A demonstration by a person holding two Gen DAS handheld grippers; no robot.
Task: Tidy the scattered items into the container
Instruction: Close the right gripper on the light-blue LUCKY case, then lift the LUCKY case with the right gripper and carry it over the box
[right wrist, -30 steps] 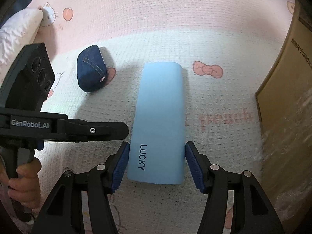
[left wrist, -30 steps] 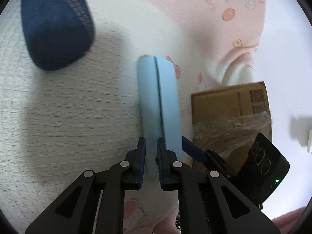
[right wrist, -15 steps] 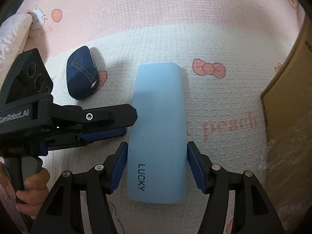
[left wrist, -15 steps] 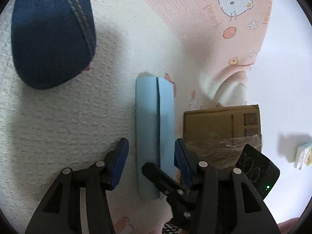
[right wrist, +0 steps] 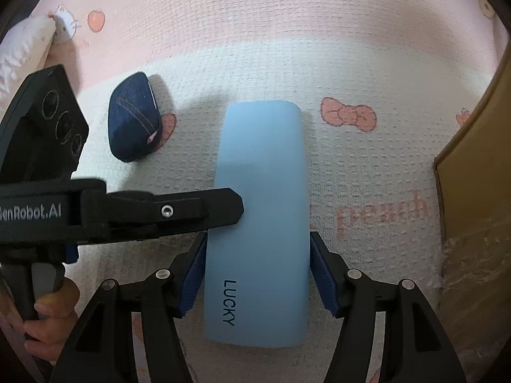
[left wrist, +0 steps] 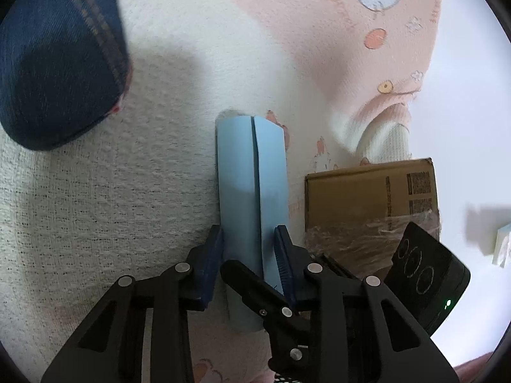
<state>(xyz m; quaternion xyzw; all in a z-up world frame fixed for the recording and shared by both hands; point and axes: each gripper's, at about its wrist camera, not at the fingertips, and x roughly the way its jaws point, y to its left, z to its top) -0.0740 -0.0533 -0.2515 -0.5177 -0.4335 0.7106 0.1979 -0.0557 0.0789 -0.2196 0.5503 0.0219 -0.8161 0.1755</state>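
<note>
A light blue case marked LUCKY (right wrist: pixel 260 191) lies flat on the pink and white blanket; in the left wrist view I see its seamed side (left wrist: pixel 252 191). My left gripper (left wrist: pixel 249 249) has closed on the case from its side, blue pads touching it top and bottom. My right gripper (right wrist: pixel 255 271) straddles the case's near end, pads close against both long edges. A dark denim pouch (right wrist: pixel 132 121) lies left of the case, large at the upper left in the left wrist view (left wrist: pixel 57 60). The cardboard box (left wrist: pixel 370 198) stands right of the case.
The box's brown wall (right wrist: pixel 479 223) with plastic wrap fills the right edge of the right wrist view. A white pillow (right wrist: pixel 22 48) lies at the far left. A white wall and a small pale object (left wrist: pixel 501 245) are beyond the blanket.
My left gripper opened, moved in around the case's side and has now closed onto it. My right gripper slid forward along the case and its pads have closed in on the edges.
</note>
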